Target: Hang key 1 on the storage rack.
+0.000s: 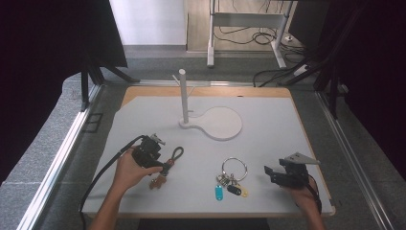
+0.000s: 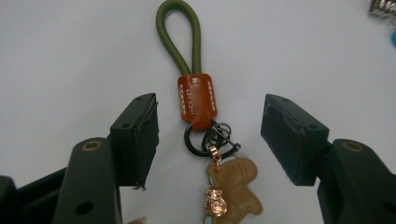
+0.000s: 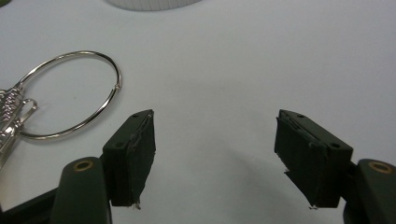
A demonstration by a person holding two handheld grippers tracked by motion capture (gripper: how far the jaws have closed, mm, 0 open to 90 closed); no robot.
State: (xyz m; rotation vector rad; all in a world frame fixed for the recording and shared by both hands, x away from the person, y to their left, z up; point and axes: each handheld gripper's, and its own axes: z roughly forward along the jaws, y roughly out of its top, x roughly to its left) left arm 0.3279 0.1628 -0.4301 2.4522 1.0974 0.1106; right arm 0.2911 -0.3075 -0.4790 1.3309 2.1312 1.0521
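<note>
A keychain (image 2: 197,100) with a green cord loop, a brown leather tab and a tan bear charm lies flat on the white mat; in the high view the keychain (image 1: 171,160) is at left of centre. My left gripper (image 2: 209,135) hovers over it, open, its jaws straddling the tab and black ring (image 2: 201,142). A large silver key ring (image 1: 234,168) with blue, black and yellow tags lies at centre right, and this key ring (image 3: 70,93) lies to the left of my right gripper (image 3: 215,158). My right gripper (image 1: 274,173) is open over bare mat.
A white stand (image 1: 183,98) with an upright post and a round base plate (image 1: 222,123) sits at the back centre of the mat (image 1: 268,139). Metal rails run along both table sides. Cables trail from each gripper.
</note>
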